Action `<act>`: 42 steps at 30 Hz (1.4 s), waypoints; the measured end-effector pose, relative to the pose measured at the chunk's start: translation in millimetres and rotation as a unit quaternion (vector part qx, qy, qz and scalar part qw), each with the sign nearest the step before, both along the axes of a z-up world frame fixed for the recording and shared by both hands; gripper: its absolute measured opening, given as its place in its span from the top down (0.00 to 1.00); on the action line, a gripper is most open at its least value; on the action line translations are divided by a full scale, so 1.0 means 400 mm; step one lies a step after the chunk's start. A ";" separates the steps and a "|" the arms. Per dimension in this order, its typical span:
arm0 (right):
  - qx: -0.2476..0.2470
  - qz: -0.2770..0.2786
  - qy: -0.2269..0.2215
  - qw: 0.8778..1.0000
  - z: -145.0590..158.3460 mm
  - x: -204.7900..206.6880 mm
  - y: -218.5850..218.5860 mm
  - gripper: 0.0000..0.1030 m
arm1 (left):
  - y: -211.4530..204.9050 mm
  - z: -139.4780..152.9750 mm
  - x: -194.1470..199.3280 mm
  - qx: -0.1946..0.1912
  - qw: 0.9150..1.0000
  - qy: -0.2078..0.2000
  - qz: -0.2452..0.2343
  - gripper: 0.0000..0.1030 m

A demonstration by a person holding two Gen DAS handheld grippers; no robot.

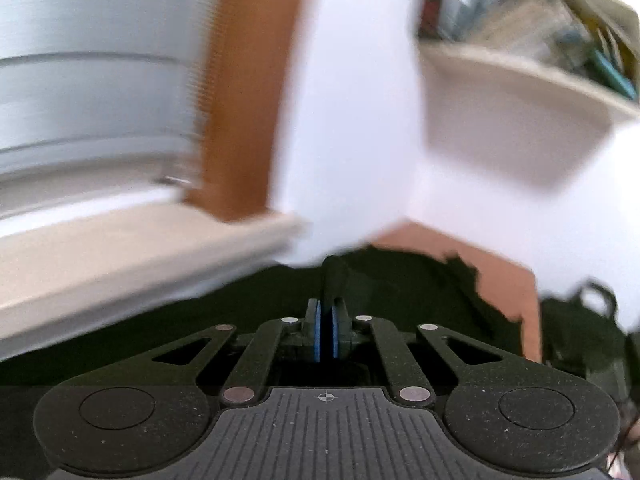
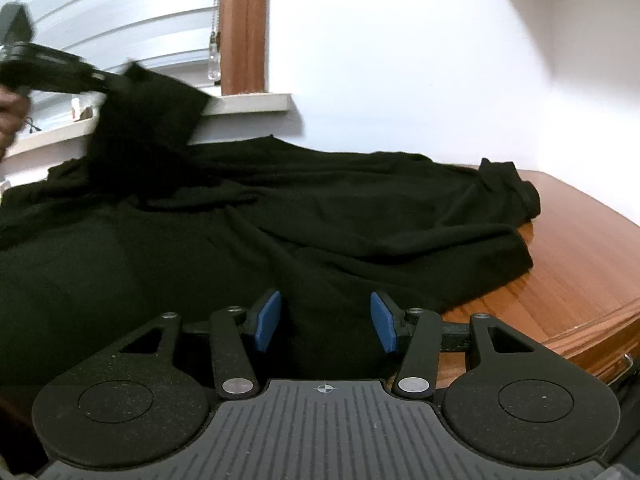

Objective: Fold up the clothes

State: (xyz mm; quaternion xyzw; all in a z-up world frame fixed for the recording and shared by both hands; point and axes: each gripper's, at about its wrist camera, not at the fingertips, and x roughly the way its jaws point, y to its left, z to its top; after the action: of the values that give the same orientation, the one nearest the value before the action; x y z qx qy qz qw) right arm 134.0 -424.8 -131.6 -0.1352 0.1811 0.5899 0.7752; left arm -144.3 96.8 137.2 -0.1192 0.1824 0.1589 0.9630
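A black garment (image 2: 304, 216) lies spread over the wooden table (image 2: 580, 256), creased, with one bunched end at the far right. My left gripper (image 1: 327, 332) is shut on a fold of the black garment (image 1: 400, 292) that sticks up between its blue pads. In the right wrist view the left gripper (image 2: 108, 80) holds a sleeve-like part of the garment lifted above the table at the far left, a hand behind it. My right gripper (image 2: 326, 320) stands open low over the garment's near edge, its blue pads (image 2: 267, 320) apart with cloth below them.
A window with white blinds (image 2: 120, 28), a wooden frame (image 2: 242, 24) and a pale sill (image 2: 248, 104) runs along the far wall. A shelf with books (image 1: 560, 40) hangs on the white wall. Bare table shows at the right, with its rounded edge (image 2: 600, 320).
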 end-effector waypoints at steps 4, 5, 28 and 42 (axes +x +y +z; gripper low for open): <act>-0.008 -0.004 -0.002 1.000 0.006 0.003 -0.014 0.52 | 0.080 -0.009 -0.152 -0.023 0.998 -0.009 0.065 0.95; -0.011 -0.006 -0.003 1.000 0.008 0.001 -0.016 0.52 | 0.096 -0.022 -0.172 -0.031 0.997 -0.009 0.075 0.95; -0.029 0.113 -0.003 0.993 0.045 -0.176 0.057 0.86 | 0.150 -0.179 -0.286 -0.088 0.988 -0.017 0.123 0.95; -0.061 0.145 0.005 0.987 0.109 -0.172 -0.098 0.92 | -0.026 -0.174 -0.441 -0.115 0.988 -0.005 0.107 0.90</act>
State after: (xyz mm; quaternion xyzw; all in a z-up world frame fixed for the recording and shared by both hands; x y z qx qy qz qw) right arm 65.2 -463.9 -88.2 -0.2046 0.1990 0.6848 0.6705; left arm -320.5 86.4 67.8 -0.2485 0.1810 0.2384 0.9212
